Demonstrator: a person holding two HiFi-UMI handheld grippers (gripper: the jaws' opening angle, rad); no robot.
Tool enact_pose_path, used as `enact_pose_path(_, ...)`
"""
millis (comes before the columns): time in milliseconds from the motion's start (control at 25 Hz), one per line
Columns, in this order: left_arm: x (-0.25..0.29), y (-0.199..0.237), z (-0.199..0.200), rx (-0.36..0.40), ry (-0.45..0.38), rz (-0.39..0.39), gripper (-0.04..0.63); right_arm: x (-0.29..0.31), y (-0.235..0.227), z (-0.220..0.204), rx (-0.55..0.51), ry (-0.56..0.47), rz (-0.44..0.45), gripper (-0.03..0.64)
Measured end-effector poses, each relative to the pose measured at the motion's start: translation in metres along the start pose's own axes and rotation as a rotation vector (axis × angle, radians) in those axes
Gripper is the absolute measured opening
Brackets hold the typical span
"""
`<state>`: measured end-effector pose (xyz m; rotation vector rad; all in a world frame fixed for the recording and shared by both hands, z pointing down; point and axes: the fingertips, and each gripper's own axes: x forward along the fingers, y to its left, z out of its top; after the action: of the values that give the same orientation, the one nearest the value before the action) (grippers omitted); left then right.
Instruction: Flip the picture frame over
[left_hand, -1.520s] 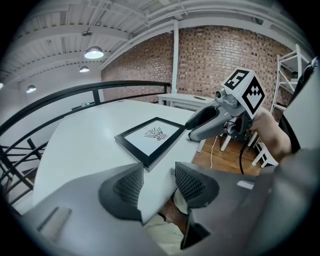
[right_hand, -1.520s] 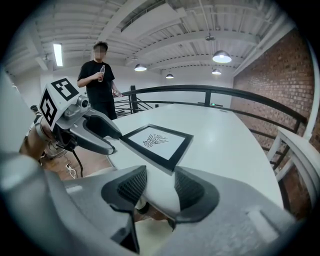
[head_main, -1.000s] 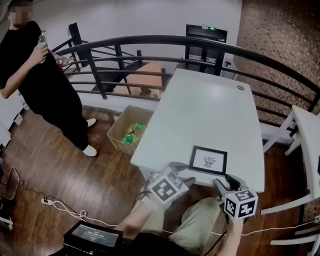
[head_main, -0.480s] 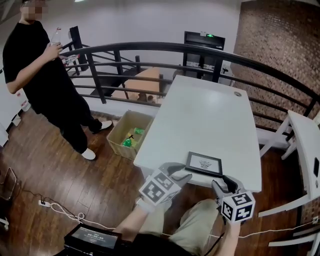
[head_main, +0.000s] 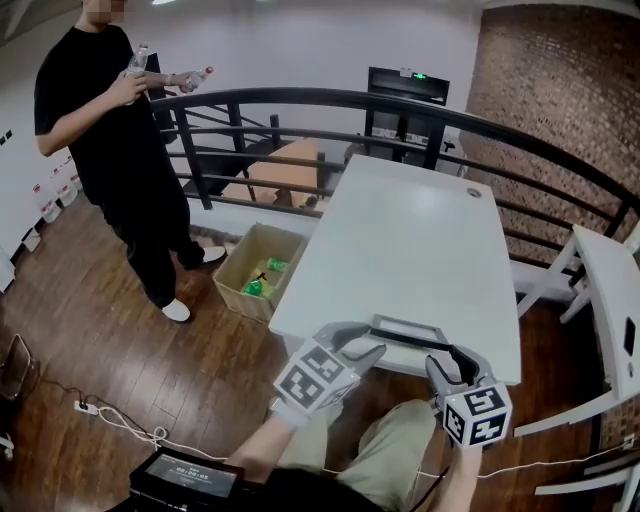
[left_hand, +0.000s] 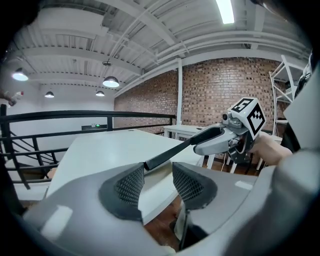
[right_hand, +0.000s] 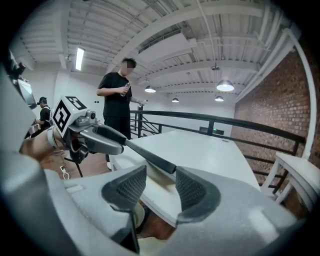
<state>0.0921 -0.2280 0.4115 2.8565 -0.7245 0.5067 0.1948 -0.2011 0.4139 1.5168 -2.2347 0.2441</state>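
The black picture frame (head_main: 405, 331) stands tilted up on edge over the near end of the white table (head_main: 420, 230), its picture side out of sight. My left gripper (head_main: 372, 341) holds its left end; its jaws have just been closing and the frame's end (left_hand: 152, 162) sits between the pads. My right gripper (head_main: 452, 362) is shut on the right end (right_hand: 165, 165). In each gripper view the frame runs as a thin dark bar across to the other gripper (left_hand: 210, 136) (right_hand: 107, 137).
A person in black (head_main: 120, 150) stands at the left holding a bottle. An open cardboard box (head_main: 255, 270) sits on the wood floor by the table. A curved black railing (head_main: 330, 100) runs behind. A second white table (head_main: 610, 290) is at the right.
The frame lay flat with its picture up; now its near edge is lifted and it stands tilted. Both grippers have risen with it.
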Motion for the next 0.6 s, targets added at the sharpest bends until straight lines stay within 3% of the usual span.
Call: enact_pose_path(600, -0.014, -0.007, 0.011, 0.046, -0.033, 0.013, 0.193, -0.013, 0.009, 0.008, -0.057, -0.002, -0.017, 0.167)
